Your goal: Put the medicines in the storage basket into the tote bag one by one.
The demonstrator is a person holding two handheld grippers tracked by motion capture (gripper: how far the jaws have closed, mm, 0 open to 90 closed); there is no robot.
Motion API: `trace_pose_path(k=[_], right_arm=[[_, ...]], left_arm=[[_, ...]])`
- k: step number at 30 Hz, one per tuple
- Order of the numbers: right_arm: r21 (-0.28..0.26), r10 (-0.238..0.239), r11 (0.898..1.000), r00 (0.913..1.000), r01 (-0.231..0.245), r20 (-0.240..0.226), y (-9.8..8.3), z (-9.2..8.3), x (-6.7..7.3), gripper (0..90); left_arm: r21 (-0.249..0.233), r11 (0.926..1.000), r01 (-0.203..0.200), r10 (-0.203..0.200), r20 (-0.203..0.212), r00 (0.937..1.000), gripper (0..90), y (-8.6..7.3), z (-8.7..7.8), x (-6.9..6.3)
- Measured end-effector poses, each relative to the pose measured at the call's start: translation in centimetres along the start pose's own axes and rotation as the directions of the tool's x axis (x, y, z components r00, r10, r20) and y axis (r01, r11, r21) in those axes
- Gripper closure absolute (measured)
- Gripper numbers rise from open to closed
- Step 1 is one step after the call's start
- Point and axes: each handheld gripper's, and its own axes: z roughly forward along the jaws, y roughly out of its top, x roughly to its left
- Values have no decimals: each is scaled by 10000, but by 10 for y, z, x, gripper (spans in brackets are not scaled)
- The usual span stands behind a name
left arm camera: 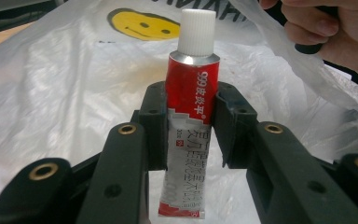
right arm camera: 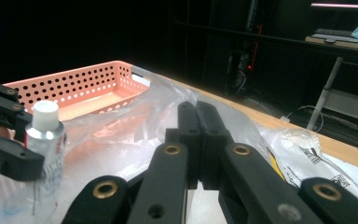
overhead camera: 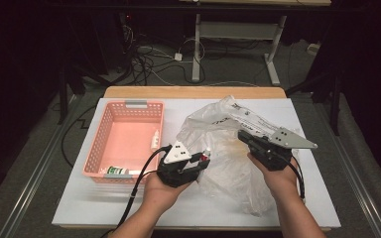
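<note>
Upright, the red-and-white tube point(left arm camera: 189, 116) stood cap-up, pinched by the left gripper point(left arm camera: 189, 123); the right gripper point(right arm camera: 198, 140) clamped the plastic bag point(overhead camera: 228, 148).

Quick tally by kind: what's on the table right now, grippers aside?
Pink baskets: 1
Clear plastic bags: 1
Red-and-white tubes, held in the left gripper: 1
Small white bottles in the basket: 1
Green-labelled items in the basket: 1
Total: 5

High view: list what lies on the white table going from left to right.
Pink basket → left claw holding the red and white tube → clear plastic bag → right claw shut on the bag.
</note>
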Motion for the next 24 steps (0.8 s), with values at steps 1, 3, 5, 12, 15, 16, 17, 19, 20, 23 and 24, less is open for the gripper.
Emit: trace_pose_path(k=[1, 3, 5, 12, 15, 16, 17, 19, 20, 23, 24], right_arm=[[-4, 14, 10000, 10000, -14, -4, 0, 0, 0, 900], [-8, 18, 10000, 10000, -18, -2, 0, 0, 0, 900], [-43, 30, 10000, 10000, -30, 5, 0, 0, -1, 900], [-87, 54, 9999, 10000, -54, -16, 1, -1, -1, 900], [-90, 43, 9999, 10000, -43, -24, 1, -1, -1, 900], [-87, 61, 9999, 10000, -61, -19, 1, -1, -1, 900], [-95, 66, 9999, 10000, -66, -19, 1, -1, -1, 900], [-99, 71, 9999, 10000, -71, -29, 1, -1, -2, 900], [-109, 84, 9999, 10000, -84, -25, 1, -1, -2, 900], [-103, 100, 9999, 9999, -100, -52, 1, -1, -2, 900], [-125, 90, 9999, 9999, -90, -49, 1, 0, -2, 900]], left_arm=[[18, 10000, -21, 21, 33, 10000, 659, 1, 3, -1], [44, 10000, -68, 68, 50, 10000, 660, 4, 8, -3], [73, 9999, -89, 88, 69, 9999, 660, 6, 13, -4], [166, 9998, -114, 116, -106, 9999, 660, 12, 31, -4], [191, 9997, -164, 167, -133, 9998, 660, 14, 37, -4], [192, 9996, -196, 199, -152, 9997, 659, 15, 39, -4], [198, 9996, -214, 217, -160, 9996, 659, 16, 41, -5], [184, 9996, -209, 212, -179, 9996, 659, 19, 45, -5], [205, 9995, -225, 229, -191, 9996, 660, 20, 47, -5], [270, 9992, -310, 318, -289, 9991, 659, 23, 54, -5], [264, 9992, -313, 322, -330, 9989, 659, 23, 56, -5]])
